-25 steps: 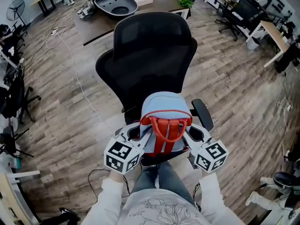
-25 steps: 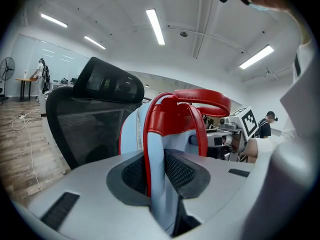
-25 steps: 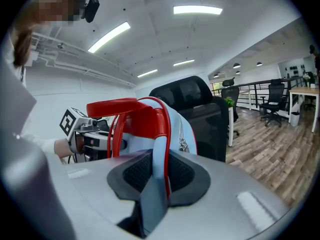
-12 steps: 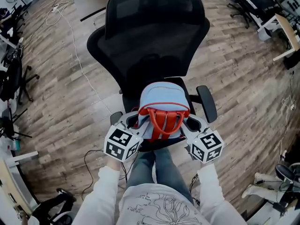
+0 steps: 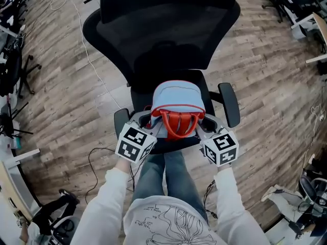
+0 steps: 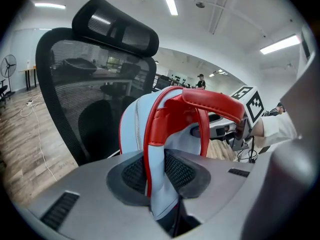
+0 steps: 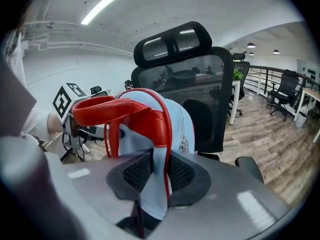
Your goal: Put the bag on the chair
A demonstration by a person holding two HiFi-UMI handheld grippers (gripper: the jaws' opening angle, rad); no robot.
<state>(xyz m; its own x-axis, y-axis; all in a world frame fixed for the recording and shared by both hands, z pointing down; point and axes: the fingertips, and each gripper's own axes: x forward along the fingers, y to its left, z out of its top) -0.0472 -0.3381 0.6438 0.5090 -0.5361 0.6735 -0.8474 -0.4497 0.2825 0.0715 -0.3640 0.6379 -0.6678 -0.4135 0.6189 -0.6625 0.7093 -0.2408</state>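
A light blue bag (image 5: 177, 97) with red handles (image 5: 180, 122) rests upright over the seat of a black mesh office chair (image 5: 163, 29), between its armrests. My left gripper (image 5: 148, 123) is shut on the bag's left edge, and my right gripper (image 5: 204, 124) is shut on its right edge. In the left gripper view, blue fabric with red piping (image 6: 135, 129) is pinched between the left gripper's (image 6: 157, 171) pads. The right gripper view shows the bag's fabric (image 7: 177, 116) pressed the same way in the right gripper (image 7: 157, 171). The bag's underside is hidden.
The chair's armrests (image 5: 230, 103) flank the bag closely. The person's legs (image 5: 163, 172) stand against the seat's front edge. A white cable (image 5: 92, 86) runs over the wood floor at left. Other chair bases (image 5: 13, 75) and desks (image 5: 317, 19) stand at the sides.
The bag has sunk lower toward the seat with both grippers still on it. The head view has tipped down, so the chair now fills the top of the frame.
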